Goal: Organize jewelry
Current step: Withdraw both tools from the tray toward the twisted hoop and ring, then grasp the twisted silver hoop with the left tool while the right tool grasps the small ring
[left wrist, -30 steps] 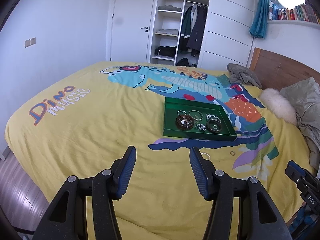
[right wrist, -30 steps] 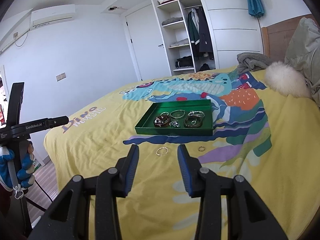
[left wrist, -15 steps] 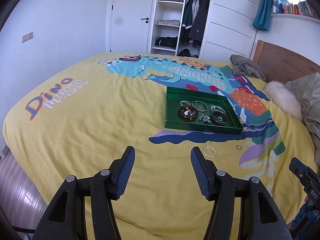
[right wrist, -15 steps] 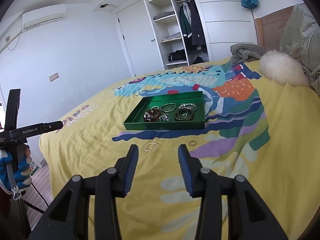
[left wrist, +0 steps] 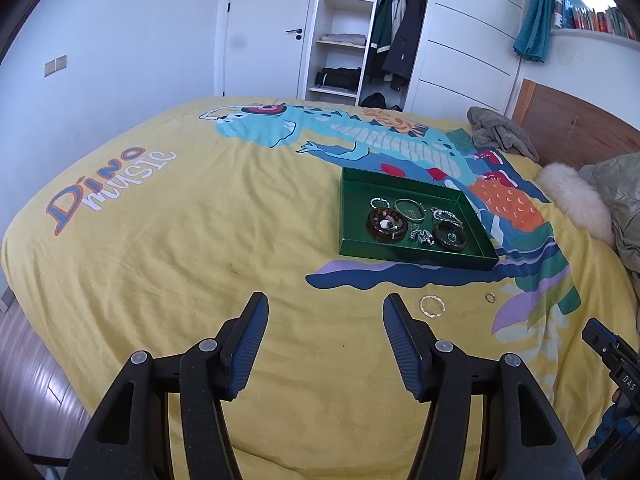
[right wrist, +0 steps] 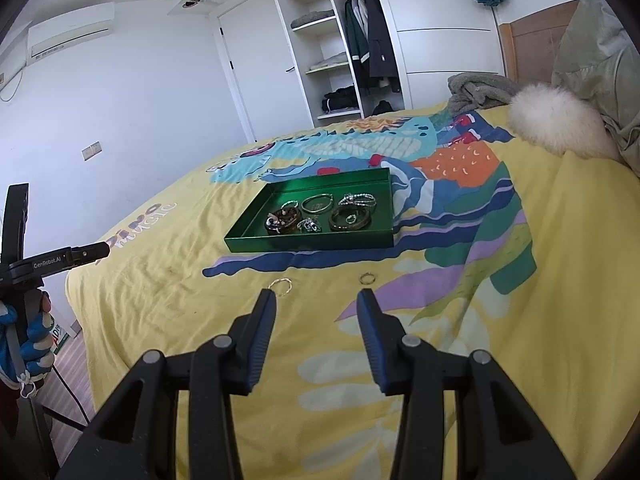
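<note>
Setting: bed under a yellow bedspread [left wrist: 168, 264] with a dinosaur print and the words "Dino music".
Tray: green tray [left wrist: 416, 257], shallow and rectangular, lying flat on the bedspread; in the left wrist view at about 1 o'clock from the tong tips, in the right wrist view at about 12 o'clock.
Tray contents: two dark brown bangles [left wrist: 388, 225], one with small pieces lying inside it, the other with a small ring inside; a thin silver bangle [left wrist: 409, 209]; a silver chain bracelet [left wrist: 445, 214]; further small silver pieces, too small to tell apart.
Loose items: a thin twisted hoop [left wrist: 432, 305] and a small ring [left wrist: 490, 297], both flat on the bedspread outside the tray, on its near side and apart from each other.
Left tongs [left wrist: 325, 311]: spread, nothing between the blue-lined tips, held above bare yellow cloth; the hoop lies just beside the right-hand tip, at about 2 o'clock.
Right tongs [right wrist: 316, 300]: spread, nothing between the tips; hoop [right wrist: 281, 285] just past the left-hand tip at about 11 o'clock, ring [right wrist: 367, 278] just past the right-hand tip at about 1 o'clock; neither is touched.
Bed head: wooden headboard [left wrist: 568, 128], a grey cloth [left wrist: 500, 134] bundled by it, a white fluffy piece [left wrist: 576, 200] at 2 o'clock of the tray.
Background: white door, open wardrobe [left wrist: 360, 40] with hanging coats and folded clothes.
</note>
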Demonstrator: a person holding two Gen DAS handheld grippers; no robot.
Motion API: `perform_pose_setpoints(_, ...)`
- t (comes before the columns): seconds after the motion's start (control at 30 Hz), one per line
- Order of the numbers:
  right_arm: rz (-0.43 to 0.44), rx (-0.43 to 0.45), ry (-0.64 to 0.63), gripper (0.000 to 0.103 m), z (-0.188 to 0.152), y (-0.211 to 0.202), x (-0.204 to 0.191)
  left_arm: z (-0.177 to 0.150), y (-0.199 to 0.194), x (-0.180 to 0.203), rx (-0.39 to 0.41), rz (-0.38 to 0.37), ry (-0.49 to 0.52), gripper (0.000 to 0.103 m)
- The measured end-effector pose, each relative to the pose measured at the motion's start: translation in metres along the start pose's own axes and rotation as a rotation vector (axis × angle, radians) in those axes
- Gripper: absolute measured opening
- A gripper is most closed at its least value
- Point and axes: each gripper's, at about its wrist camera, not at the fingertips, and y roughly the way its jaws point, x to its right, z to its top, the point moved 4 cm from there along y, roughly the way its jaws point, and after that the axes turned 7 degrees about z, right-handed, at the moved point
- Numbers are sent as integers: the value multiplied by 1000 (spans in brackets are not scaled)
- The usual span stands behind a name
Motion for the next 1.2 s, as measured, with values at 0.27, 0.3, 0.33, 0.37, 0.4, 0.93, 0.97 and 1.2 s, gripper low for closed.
perform_pose_setpoints(0.27, -12, -26, -7, 40, -2, 10, 4, -3, 7, -8, 3, 3, -3, 59)
perform_pose_setpoints(0.3, -13, -31, -6, 40, -3, 12, 5, -4, 10, -8, -2, 0, -3, 59)
perform_pose_setpoints(0.33, -15, -35, -6, 40, -5, 13, 6, -5, 12, -8, -8, -5, -2, 59)
perform_pose_setpoints(0.37, -19, -42, -4, 40, -6, 15, 9, -6, 15, -7, -15, -11, 1, 59)
perform_pose_setpoints(0.4, -24, -47, -2, 40, -8, 16, 11, -8, 19, -6, -21, -16, 5, 59)
perform_pose_setpoints(0.93, -61, -140, 14, 40, -19, 61, 37, -25, 73, 62, -99, -126, 144, 59)
perform_pose_setpoints(0.97, -60, -146, 11, 40, -19, 64, 37, -25, 76, 65, -103, -129, 152, 59)
perform_pose_setpoints(1.2, -62, -175, -22, 40, -15, 83, 38, -28, 101, 81, -129, -149, 195, 59)
